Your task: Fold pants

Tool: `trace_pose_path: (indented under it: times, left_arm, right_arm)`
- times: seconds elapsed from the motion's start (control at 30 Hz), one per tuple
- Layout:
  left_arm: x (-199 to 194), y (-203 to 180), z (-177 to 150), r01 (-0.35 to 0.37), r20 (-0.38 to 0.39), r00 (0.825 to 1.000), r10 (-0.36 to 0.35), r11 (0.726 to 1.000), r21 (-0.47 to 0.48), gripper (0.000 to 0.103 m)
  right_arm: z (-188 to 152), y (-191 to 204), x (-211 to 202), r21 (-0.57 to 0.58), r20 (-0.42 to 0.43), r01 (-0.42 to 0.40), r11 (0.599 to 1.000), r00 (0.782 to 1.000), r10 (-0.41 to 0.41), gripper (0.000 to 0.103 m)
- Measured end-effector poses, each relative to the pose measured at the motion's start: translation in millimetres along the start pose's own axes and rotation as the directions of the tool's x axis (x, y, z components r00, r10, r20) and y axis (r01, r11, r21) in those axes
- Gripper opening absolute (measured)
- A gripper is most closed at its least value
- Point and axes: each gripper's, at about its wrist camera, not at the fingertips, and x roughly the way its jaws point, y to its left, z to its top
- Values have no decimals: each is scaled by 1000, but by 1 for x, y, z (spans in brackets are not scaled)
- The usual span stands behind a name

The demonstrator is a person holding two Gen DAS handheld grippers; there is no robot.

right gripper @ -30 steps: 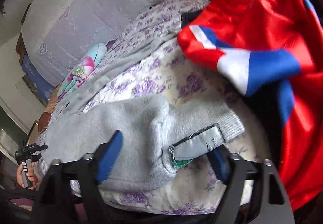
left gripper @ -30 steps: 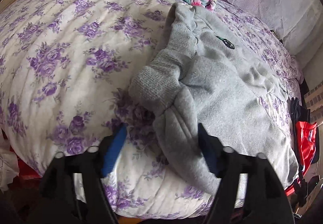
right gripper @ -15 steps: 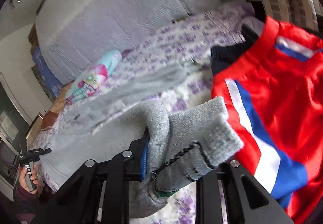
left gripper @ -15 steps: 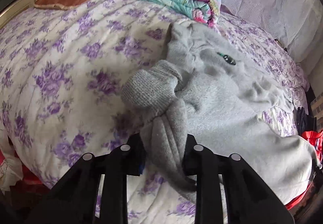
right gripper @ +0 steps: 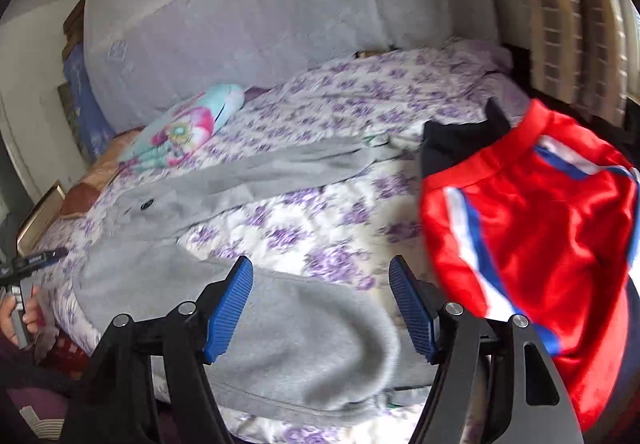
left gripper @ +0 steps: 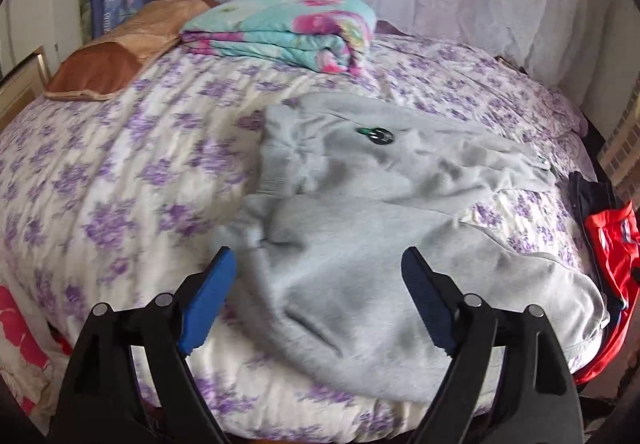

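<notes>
Grey fleece sweatpants (left gripper: 360, 252) lay rumpled on the purple-flowered bed quilt (left gripper: 120, 172), looking soft, limp and best taken at cuff or waistband, beneath the empty, spread left claw (left gripper: 318, 300) and right claw (right gripper: 322, 308).

In the left wrist view, the red sports garment with blue and white stripes (left gripper: 612, 252) is cut off by the right edge, and a pink-flowered white cloth (left gripper: 16, 328) by the left edge. The near edge of the grey fleece sweatpants (left gripper: 360, 264) drops behind the black arms of the left gripper (left gripper: 318, 300). In the right wrist view, the sweatpants' (right gripper: 304, 344) lower hem disappears behind the right gripper (right gripper: 320, 308), motion blur softens the purple-flowered bedspread (right gripper: 320, 232), and the person's hand (right gripper: 16, 316) is cropped at the left edge.
</notes>
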Motion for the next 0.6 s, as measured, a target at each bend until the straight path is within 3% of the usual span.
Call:
trace_pose_path:
  times: [0.07, 0.13, 0.2, 0.23, 0.33, 0.4, 0.47, 0.6]
  left_arm:
    - [46, -16, -3, -36, -76, 996, 39, 999, 41, 82]
    - [100, -8, -19, -107, -184, 976, 113, 993, 42, 83]
    - [97, -16, -27, -147, -118, 980, 159, 984, 104, 87]
    - [91, -20, -24, -142, -125, 980, 156, 983, 114, 87]
    - [60, -16, 4, -47, -90, 995, 53, 997, 66, 87]
    - [47, -8, 33, -49, -41, 998, 50, 998, 36, 94]
    - [51, 8, 67, -56, -46, 997, 54, 998, -31, 97]
    - [95, 40, 118, -123, -135, 985, 110, 988, -93, 97]
  right_arm:
    - [-8, 2, 53, 4, -145, -12, 1000, 989, 13, 71]
    - [-31, -11, 104, 28, -344, 49, 998, 938, -36, 70]
    - [-27, -3, 97, -28, -301, 46, 999, 952, -52, 71]
    - [-16, 6, 95, -49, -326, 24, 999, 945, -38, 71]
    - [38, 35, 65, -108, -194, -99, 989, 978, 77, 72]
    - [78, 65, 61, -234, -131, -109, 966, 988, 79, 92]
    - [114, 98, 78, -347, -109, -151, 925, 987, 120, 94]
    - [168, 150, 153, -514, -193, -207, 832, 973, 124, 97]
